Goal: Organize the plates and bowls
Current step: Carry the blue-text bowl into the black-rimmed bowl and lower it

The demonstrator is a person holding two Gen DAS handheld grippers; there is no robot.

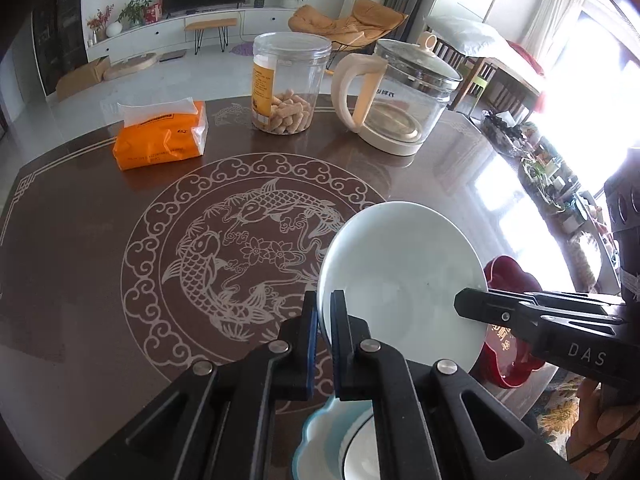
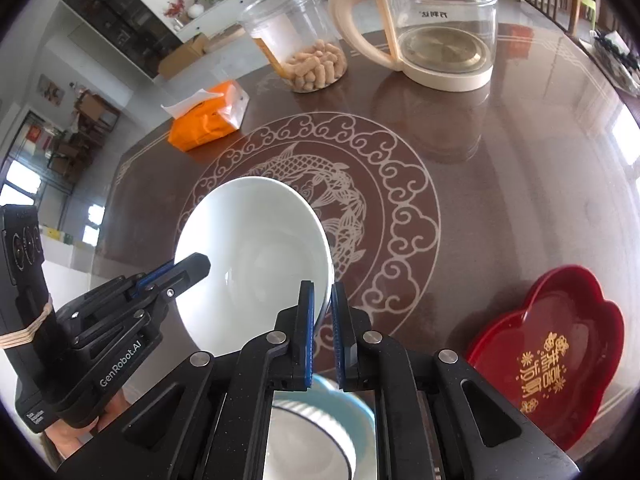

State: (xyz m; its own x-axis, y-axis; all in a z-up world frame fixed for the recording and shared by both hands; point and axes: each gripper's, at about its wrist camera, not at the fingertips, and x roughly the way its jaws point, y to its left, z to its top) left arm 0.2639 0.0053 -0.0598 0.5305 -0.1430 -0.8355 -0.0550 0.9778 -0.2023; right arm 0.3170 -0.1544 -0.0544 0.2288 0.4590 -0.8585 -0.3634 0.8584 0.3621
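Left wrist view shows the left gripper clenched on the near rim of a white bowl, held tilted above the brown patterned table, while the right gripper pinches the opposite rim. Beyond the bowl stand an orange tissue pack, a clear snack jar and a glass kettle, all well apart from it. A red tray lies partly hidden behind the bowl, and a blue-rimmed dish with a white bowl inside sits just under the fingers. Right wrist view shows the red tray whole, with gold lettering, and an elastic band round the left gripper's handle; a hand shows at each view's lower edge.
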